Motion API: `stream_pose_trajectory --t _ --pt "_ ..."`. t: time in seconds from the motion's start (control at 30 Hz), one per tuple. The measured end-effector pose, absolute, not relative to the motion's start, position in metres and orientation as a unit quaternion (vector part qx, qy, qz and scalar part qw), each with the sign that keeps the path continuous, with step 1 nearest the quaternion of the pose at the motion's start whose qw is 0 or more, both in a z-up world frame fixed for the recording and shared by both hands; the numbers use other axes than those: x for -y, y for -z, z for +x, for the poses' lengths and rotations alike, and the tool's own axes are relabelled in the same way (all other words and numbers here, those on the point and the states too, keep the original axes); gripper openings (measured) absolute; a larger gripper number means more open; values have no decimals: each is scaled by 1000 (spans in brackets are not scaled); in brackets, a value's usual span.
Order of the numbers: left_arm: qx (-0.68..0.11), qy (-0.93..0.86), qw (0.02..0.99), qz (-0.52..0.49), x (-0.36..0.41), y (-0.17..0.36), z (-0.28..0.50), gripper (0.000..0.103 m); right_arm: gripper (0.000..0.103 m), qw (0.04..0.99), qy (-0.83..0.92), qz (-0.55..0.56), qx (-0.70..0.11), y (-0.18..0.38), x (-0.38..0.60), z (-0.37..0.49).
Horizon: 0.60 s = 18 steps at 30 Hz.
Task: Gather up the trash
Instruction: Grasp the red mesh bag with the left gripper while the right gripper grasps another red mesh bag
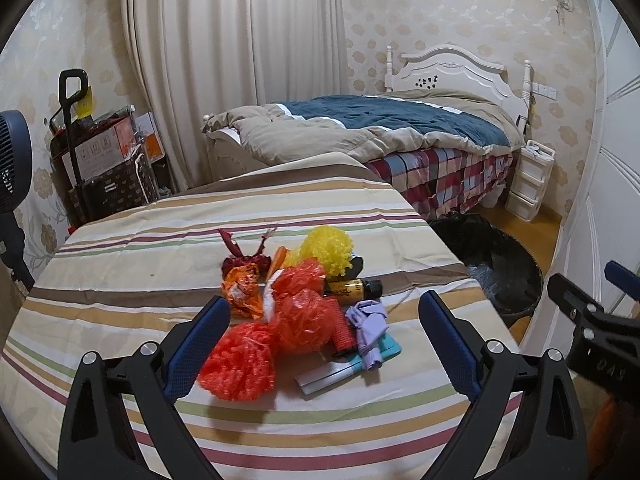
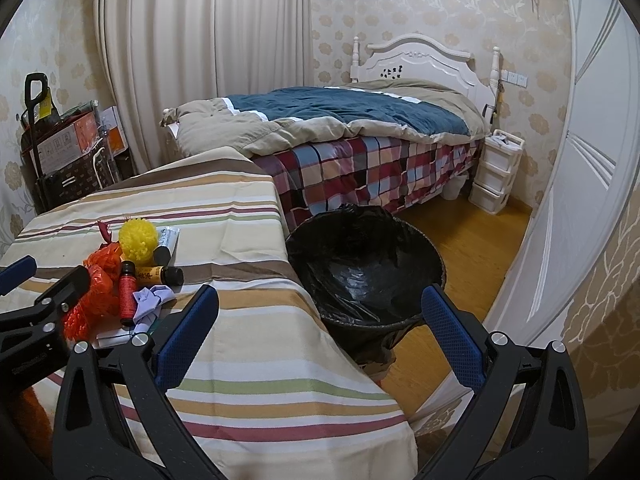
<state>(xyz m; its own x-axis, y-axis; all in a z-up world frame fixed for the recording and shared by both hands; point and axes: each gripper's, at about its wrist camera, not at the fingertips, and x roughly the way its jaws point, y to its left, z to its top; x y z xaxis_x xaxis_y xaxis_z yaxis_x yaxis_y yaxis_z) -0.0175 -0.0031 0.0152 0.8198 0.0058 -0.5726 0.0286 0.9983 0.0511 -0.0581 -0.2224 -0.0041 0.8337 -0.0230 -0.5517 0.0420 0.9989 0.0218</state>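
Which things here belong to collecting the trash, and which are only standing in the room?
For the job: orange mesh balls, yellow mesh ball, small bottle, purple scrap, lined bin.

Just there: bed, fan, drawer unit.

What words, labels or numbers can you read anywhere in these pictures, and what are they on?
No text reads clearly.
Amber bottle: yellow label with dark characters, too blurred.
Orange wrapper: print unreadable.
Cardboard boxes: symbols and print too small.
Right gripper body: embossed marking, reversed and blurred.
Yellow tag: unreadable.
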Motion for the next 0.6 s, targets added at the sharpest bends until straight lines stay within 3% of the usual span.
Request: stream_pose_trajectory --t 0.17,0.23,0.43,0.6 --pt "-305 -5 952 36 -19 -11 -24 90 95 956 12 15 -292 3 222 -57" --pt "-312 -13 949 35 -32 -8 -25 90 85 954 8 13 -298 4 219 -54" --pt "-330 -34 943 22 -61 3 -29 82 84 950 -5 9 -311 8 208 -53" --pt "-335 -34 942 14 -64 8 -27 82 84 949 -9 3 -315 7 201 -53"
